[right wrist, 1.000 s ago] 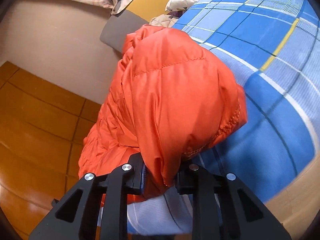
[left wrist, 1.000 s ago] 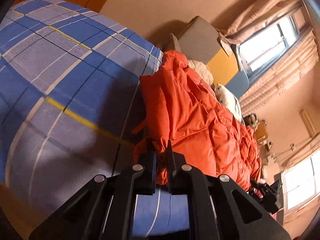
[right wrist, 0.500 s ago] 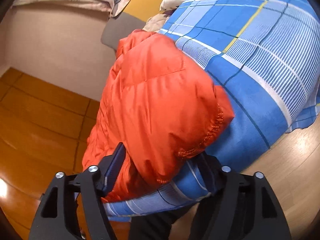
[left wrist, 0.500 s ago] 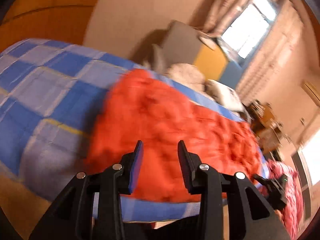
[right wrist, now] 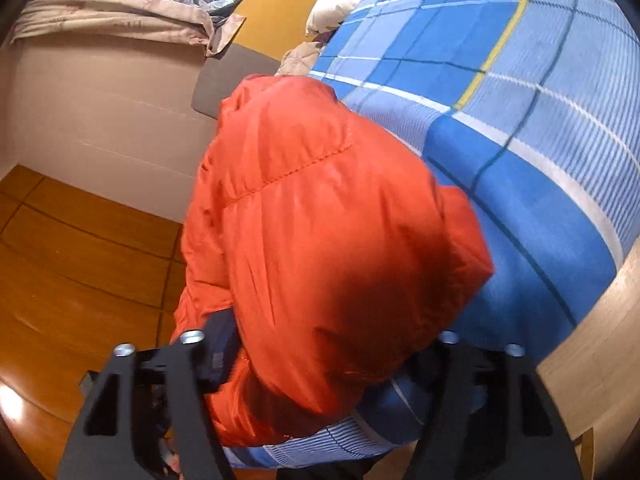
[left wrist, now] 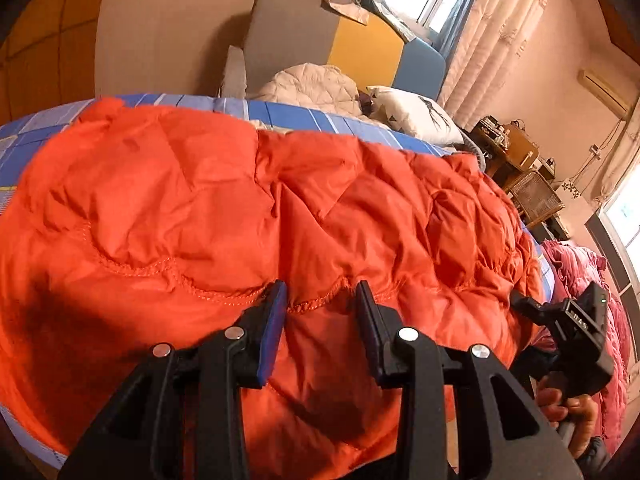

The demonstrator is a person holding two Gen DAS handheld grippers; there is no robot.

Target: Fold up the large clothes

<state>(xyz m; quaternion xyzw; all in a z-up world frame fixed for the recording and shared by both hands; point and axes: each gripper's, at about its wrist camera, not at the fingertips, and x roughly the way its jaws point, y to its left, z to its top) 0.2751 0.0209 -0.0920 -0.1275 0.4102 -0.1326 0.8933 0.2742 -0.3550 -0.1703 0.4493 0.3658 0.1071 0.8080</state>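
An orange puffer jacket [left wrist: 280, 208] lies spread along the near edge of a bed with a blue plaid sheet [right wrist: 520, 120]. My left gripper [left wrist: 320, 304] is open, its jaws apart just above the jacket's stitched hem, holding nothing. My right gripper [right wrist: 324, 344] is open wide, with the jacket's bulging end [right wrist: 320, 240] lying between and over its fingers; the fingertips are hidden under the fabric. The right gripper also shows in the left wrist view [left wrist: 576, 332] at the far right, held by a hand.
Pillows [left wrist: 416, 116] and a beige quilt [left wrist: 312, 84] lie at the head of the bed, by a grey, yellow and blue headboard [left wrist: 360, 40]. A pink cloth [left wrist: 580, 272] lies at the right. Wooden floor [right wrist: 80, 260] runs beside the bed.
Both grippers have opened and let go of the jacket. The left gripper has drawn back and turned, so the jacket now lies spread across its view.
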